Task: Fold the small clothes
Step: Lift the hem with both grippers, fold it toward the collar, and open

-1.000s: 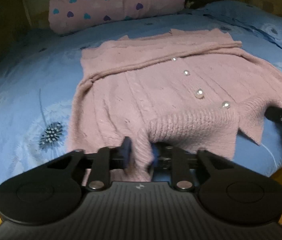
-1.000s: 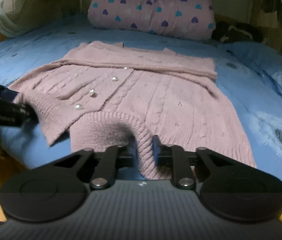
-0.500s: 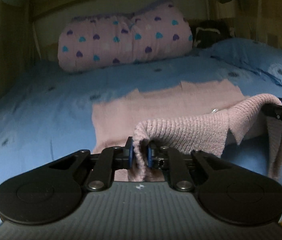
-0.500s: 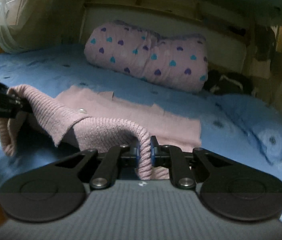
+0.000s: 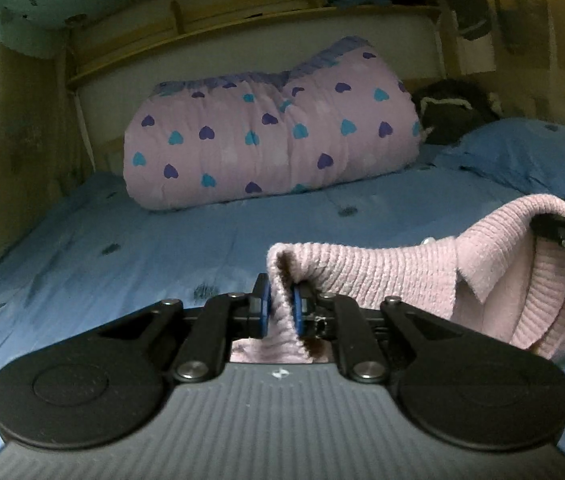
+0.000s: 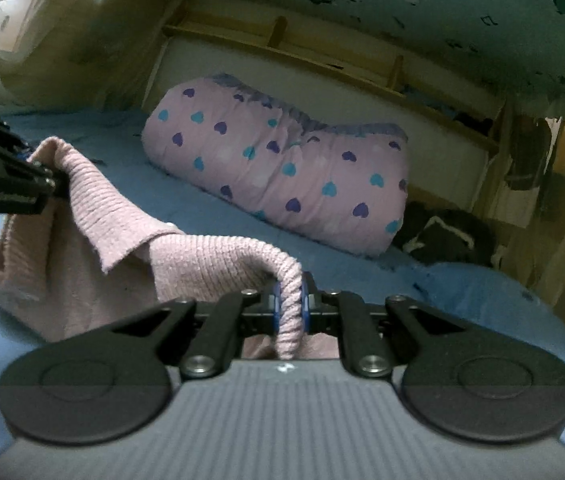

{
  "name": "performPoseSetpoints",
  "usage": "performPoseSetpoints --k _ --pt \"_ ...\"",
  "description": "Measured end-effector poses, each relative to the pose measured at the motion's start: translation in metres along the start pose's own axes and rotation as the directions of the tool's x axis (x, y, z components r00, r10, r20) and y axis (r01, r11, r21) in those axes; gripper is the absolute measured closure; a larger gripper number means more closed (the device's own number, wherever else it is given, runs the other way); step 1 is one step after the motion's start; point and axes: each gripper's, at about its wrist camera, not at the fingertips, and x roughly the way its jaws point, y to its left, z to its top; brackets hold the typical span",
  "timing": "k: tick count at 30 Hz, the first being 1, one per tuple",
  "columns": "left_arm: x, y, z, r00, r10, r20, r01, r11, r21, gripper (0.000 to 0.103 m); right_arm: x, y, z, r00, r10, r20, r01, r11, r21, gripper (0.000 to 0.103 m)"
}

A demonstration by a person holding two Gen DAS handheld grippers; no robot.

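Left gripper (image 5: 281, 310) and right gripper (image 6: 290, 307) each clamp the pink ribbed-knit cardigan (image 5: 394, 276) hem at frame centre; carry both corners level for a straight fold.

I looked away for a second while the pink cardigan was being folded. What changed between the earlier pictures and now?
Both grippers lifted the pink cardigan's ribbed hem off the blue bedsheet and carried it toward the heart-print quilt roll; its body, flat a second ago, is now out of sight behind the raised hem. The left gripper and right gripper were already clamped on the hem and stay so. The quilt roll has not moved.
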Motion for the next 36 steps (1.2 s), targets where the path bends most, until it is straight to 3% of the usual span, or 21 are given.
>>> performPoseSetpoints --k 4,10,14,22,23,25,26,27,32,34,36 --pt "0.047 -0.002 0.012 1.0 0.025 0.009 -0.025 1.0 -0.003 0.089 0.036 -0.003 0.01 1.0 -0.009 0.003 0.01 1.0 -0.003 0.09" --pt "0.132 -0.004 0.003 0.996 0.032 -0.08 -0.035 0.999 -0.04 0.089 0.1 0.005 -0.002 0.999 -0.003 -0.032 0.002 0.999 -0.038 0.09" --pt "0.178 -0.008 -0.015 0.987 0.043 -0.152 -0.045 0.999 -0.012 0.088 0.141 0.016 -0.022 0.995 0.024 -0.092 -0.029 0.998 -0.055 0.09" --pt "0.219 -0.012 -0.04 0.975 0.039 -0.221 -0.032 0.999 0.036 0.086 0.196 0.027 -0.058 0.972 0.079 -0.222 -0.085 0.996 -0.021 0.089" --pt "0.219 -0.012 -0.041 0.973 0.047 -0.224 -0.039 0.998 0.04 0.078 0.198 0.028 -0.061 0.969 0.083 -0.231 -0.09 0.996 -0.019 0.087" --pt "0.214 -0.011 -0.039 0.972 0.079 -0.223 -0.069 0.996 0.052 0.054 0.201 0.03 -0.061 0.968 0.088 -0.235 -0.096 0.995 -0.023 0.087" --pt "0.21 -0.008 -0.036 0.97 0.098 -0.221 -0.088 0.995 0.056 0.037 0.201 0.029 -0.06 0.968 0.091 -0.233 -0.099 0.995 -0.023 0.087" --pt "0.204 -0.004 -0.033 0.971 0.11 -0.213 -0.101 0.993 0.053 0.028 0.201 0.027 -0.059 0.968 0.096 -0.232 -0.1 0.995 -0.008 0.086" --pt "0.164 0.021 -0.013 0.977 0.079 -0.2 -0.077 0.997 0.019 0.018 0.199 -0.002 -0.052 0.957 0.153 -0.245 -0.106 0.975 0.193 0.068" --pt "0.146 0.027 -0.011 0.976 0.078 -0.202 -0.077 0.997 0.015 0.014 0.195 -0.017 -0.046 0.953 0.178 -0.247 -0.11 0.958 0.266 0.066" --pt "0.131 0.03 -0.012 0.975 0.059 -0.212 -0.058 0.998 0.014 0.004 0.187 -0.026 -0.039 0.952 0.18 -0.247 -0.103 0.95 0.296 0.064"
